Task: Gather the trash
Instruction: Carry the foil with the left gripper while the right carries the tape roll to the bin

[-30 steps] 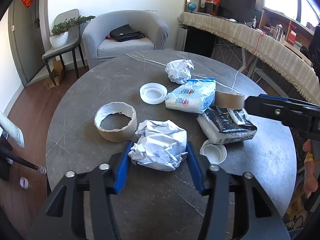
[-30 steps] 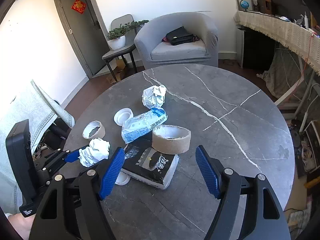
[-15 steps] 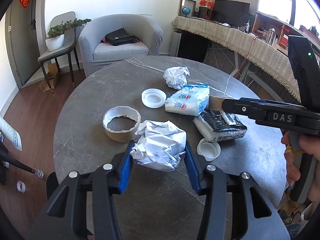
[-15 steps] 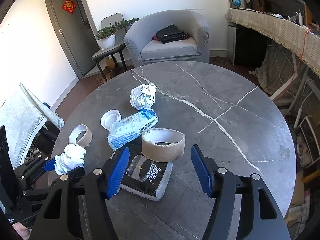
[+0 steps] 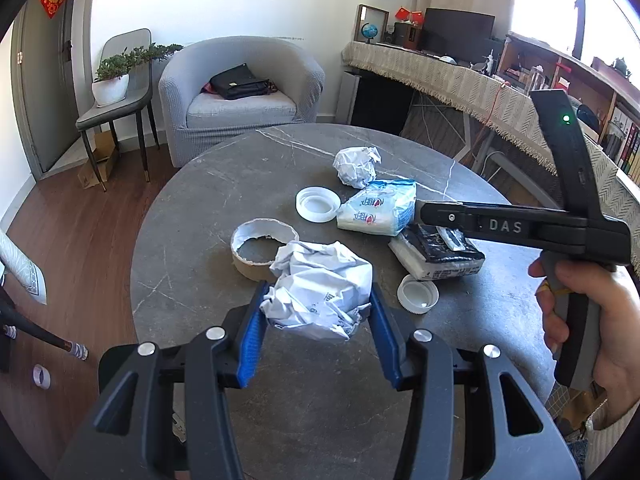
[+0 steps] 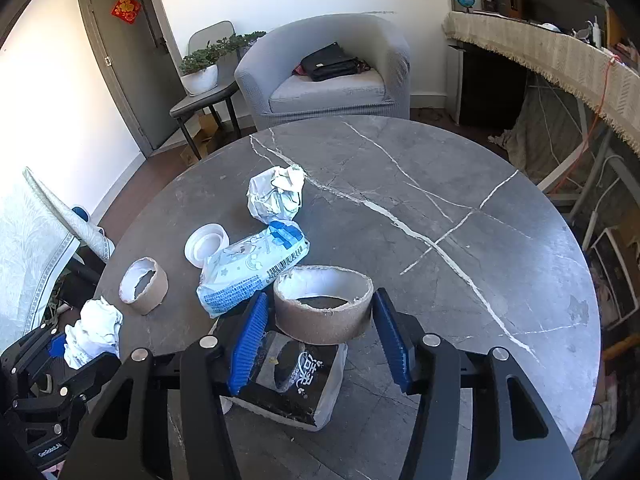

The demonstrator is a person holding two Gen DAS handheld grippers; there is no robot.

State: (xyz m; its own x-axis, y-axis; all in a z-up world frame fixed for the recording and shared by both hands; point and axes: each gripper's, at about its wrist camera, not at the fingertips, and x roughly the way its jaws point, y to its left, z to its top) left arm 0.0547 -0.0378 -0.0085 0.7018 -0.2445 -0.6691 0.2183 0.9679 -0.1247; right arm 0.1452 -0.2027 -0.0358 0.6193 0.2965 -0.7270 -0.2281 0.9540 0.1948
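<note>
Our left tongs (image 5: 316,316) squeeze a crumpled paper ball (image 5: 320,288) low in the middle of the left picture. Our right tongs (image 6: 320,336) are open around a cardboard ring (image 6: 324,306), not pinching it. The ring sits on a black packet (image 6: 296,384) on the gray table (image 6: 440,200).

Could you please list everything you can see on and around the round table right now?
Crumpled paper: two, white; one between the left pads, one far side.
Cardboard tape cores: two, brown; one between the right pads, one at left.
Plastic lids: two, white; and.
Tissue pack: one, white-blue, centre.
Black packet: one, under the right core.
Table: one, grey marble.
Armchair: one, grey, holding a black bag.
Left hand-held gripper: shut on paper.
Right hand-held gripper: open.
</note>
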